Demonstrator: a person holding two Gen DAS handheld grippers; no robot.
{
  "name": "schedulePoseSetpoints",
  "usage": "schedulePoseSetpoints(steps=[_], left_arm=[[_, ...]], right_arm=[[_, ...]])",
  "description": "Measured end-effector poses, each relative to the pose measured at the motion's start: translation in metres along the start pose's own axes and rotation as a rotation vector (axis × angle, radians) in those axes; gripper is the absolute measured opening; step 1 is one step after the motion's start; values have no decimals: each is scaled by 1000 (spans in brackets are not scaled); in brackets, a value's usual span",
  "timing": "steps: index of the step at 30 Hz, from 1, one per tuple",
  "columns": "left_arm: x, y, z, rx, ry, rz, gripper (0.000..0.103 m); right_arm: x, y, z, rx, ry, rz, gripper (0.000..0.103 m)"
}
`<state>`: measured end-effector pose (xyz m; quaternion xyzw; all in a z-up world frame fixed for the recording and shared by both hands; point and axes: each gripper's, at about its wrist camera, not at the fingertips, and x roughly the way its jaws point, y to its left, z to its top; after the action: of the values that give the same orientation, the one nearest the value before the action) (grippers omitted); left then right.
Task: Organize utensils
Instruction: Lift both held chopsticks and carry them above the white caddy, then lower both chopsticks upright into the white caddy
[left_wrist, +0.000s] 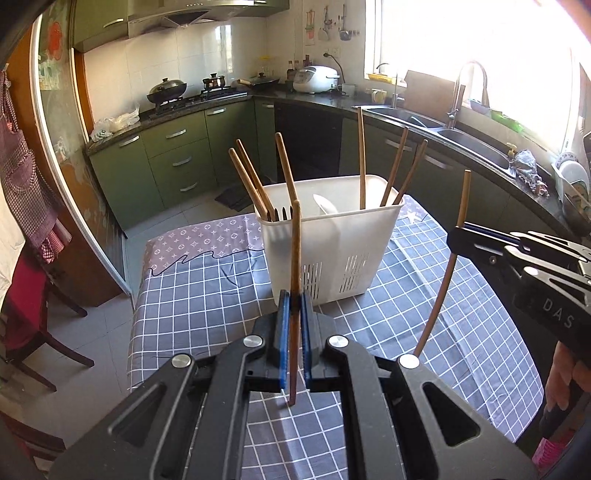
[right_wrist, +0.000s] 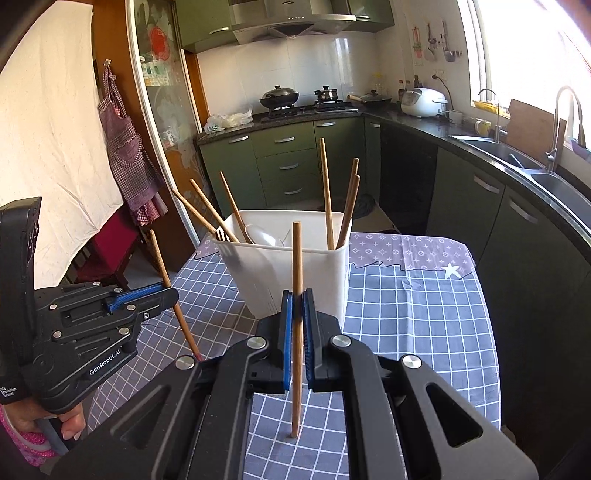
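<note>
A white plastic utensil holder (left_wrist: 332, 243) stands on the checked tablecloth, holding several wooden chopsticks, a fork and a white spoon; it also shows in the right wrist view (right_wrist: 291, 273). My left gripper (left_wrist: 294, 299) is shut on a dark wooden chopstick (left_wrist: 295, 251), held upright just in front of the holder. My right gripper (right_wrist: 296, 299) is shut on a lighter wooden chopstick (right_wrist: 296, 258), also upright, near the holder. The right gripper shows in the left view (left_wrist: 458, 236) gripping its chopstick (left_wrist: 461, 199). The left gripper shows in the right view (right_wrist: 173, 293) with its chopstick (right_wrist: 162, 266).
The table (left_wrist: 207, 295) has a grey checked cloth with a purple patterned band at the far end. Green kitchen cabinets (left_wrist: 177, 158), a stove with pots (left_wrist: 166, 88) and a sink (left_wrist: 472, 144) lie beyond. A red chair (left_wrist: 26, 317) stands left of the table.
</note>
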<state>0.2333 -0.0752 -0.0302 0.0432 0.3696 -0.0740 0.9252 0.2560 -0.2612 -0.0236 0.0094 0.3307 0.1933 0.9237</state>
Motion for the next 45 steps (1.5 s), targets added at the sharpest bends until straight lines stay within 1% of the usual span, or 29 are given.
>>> schedulePoseSetpoints(steps=[12,17,23,27,29,34,39,42,45], left_arm=[[-7,2,7,1,-5,-39,6],[-17,3,14,-5,-10,-77,6],[-42,0,37,4,-63,-104,6],[-60,-1,59,-2,-102,-136,6],[-70,-3,73,-5,-135,-142,6],[-95,-9,107,-4,-235,-134,6],[-104,-10,135,-18,-323,-99,6],[-97,-10,143,-27,-362,-54,6],[-80,-9,146,-36,-364,-25,6]], right_arm=[[-5,7,11,-34,-10,11,6],[-18,12,21,-42,-33,29,6],[-48,14,46,-53,-92,42,6],[-71,14,67,-59,-143,42,6],[-83,12,79,-60,-168,45,6],[-110,15,111,-76,-246,26,6],[-129,16,146,-74,-338,28,6],[-123,14,163,-68,-367,18,6],[-101,11,172,-63,-363,-10,6]])
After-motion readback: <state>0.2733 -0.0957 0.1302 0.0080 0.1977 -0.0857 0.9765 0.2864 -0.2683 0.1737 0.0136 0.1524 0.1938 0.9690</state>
